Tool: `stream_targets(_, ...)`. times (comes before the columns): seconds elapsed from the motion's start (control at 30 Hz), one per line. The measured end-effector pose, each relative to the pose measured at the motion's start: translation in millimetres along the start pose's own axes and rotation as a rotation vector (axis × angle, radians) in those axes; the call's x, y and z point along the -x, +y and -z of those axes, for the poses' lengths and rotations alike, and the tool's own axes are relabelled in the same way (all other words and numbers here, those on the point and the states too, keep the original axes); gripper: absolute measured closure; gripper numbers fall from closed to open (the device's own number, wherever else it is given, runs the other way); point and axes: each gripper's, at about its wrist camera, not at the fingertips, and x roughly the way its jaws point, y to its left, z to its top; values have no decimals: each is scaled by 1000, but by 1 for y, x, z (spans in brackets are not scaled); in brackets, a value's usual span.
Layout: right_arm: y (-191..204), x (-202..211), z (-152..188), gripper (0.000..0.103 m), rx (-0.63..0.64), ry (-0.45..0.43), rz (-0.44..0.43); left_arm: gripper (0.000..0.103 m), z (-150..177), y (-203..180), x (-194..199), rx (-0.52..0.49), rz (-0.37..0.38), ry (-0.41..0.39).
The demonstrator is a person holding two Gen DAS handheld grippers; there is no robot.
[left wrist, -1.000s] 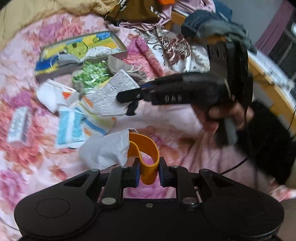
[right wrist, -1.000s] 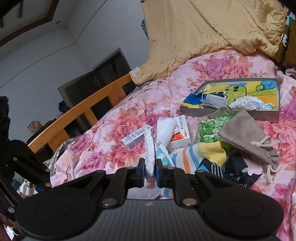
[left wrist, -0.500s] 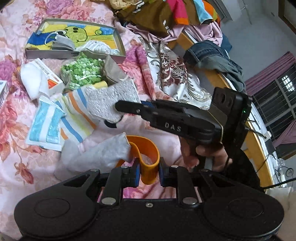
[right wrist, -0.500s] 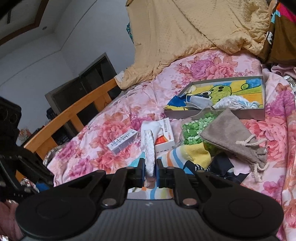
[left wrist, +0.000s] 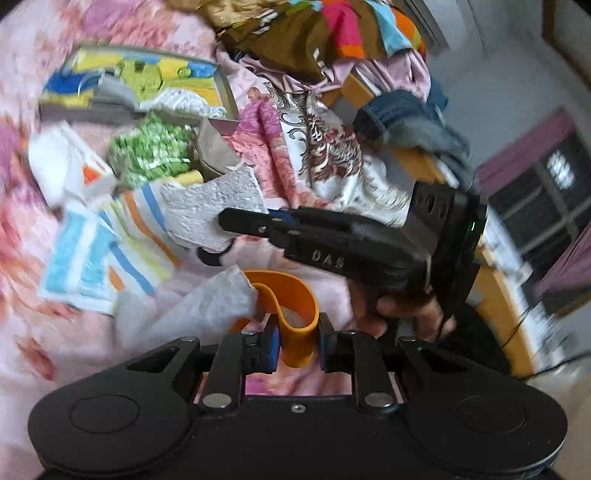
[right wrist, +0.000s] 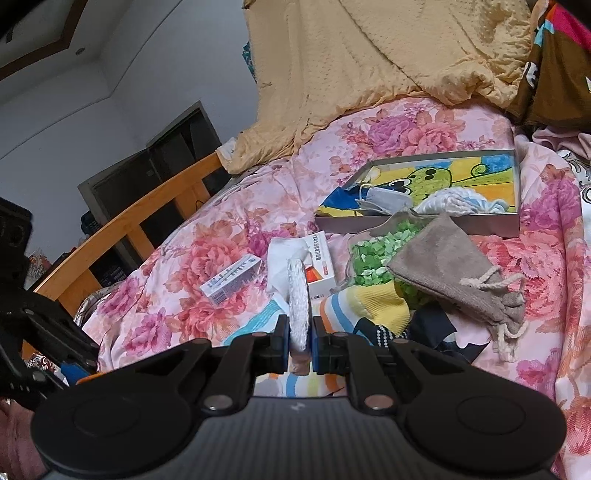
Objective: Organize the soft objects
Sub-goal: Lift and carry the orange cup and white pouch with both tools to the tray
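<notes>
Left claw clamped on orange band, band looping up btwn blue pads; grey-white cloth hanging off band just left of claw, draped onto floral bed. Right claw clenched on white pad, pad edge-on and upright btwn pads; seen side-on from left wrist view, same pad flat ahead of left claw, above and left of band. Hand on right claw's grip, right of left claw.

Ahead of right claw on bed: striped cloth just past tips, partly under pad. Two small boxes left-ahead: one w/ barcode, one w/ orange mark beside white wad. Green speckled bag right-ahead, tan drawstring pouch lying over its right side. Tray w/ cartoon print farther ahead, holding grey mask and white-blue cloth. Yellow blanket heaped beyond tray. Wood bed rail far left. Left wrist view blurred; clothes pile far ahead, jeans right-ahead on rail.
</notes>
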Motion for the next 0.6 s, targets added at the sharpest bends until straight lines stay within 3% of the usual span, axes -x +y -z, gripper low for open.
stream_targets(0.3, 4, 8, -2, 90, 19, -54, -36, 81, 7, -3, 5, -62, 60, 58)
stream_targets(0.47, 5, 5, -2, 90, 24, -43, -34, 81, 15, -6, -11, -149, -54, 176)
stream_targets(0.6, 5, 5, -2, 90, 26, -45, -33, 81, 17, -6, -9, -136, 37, 173)
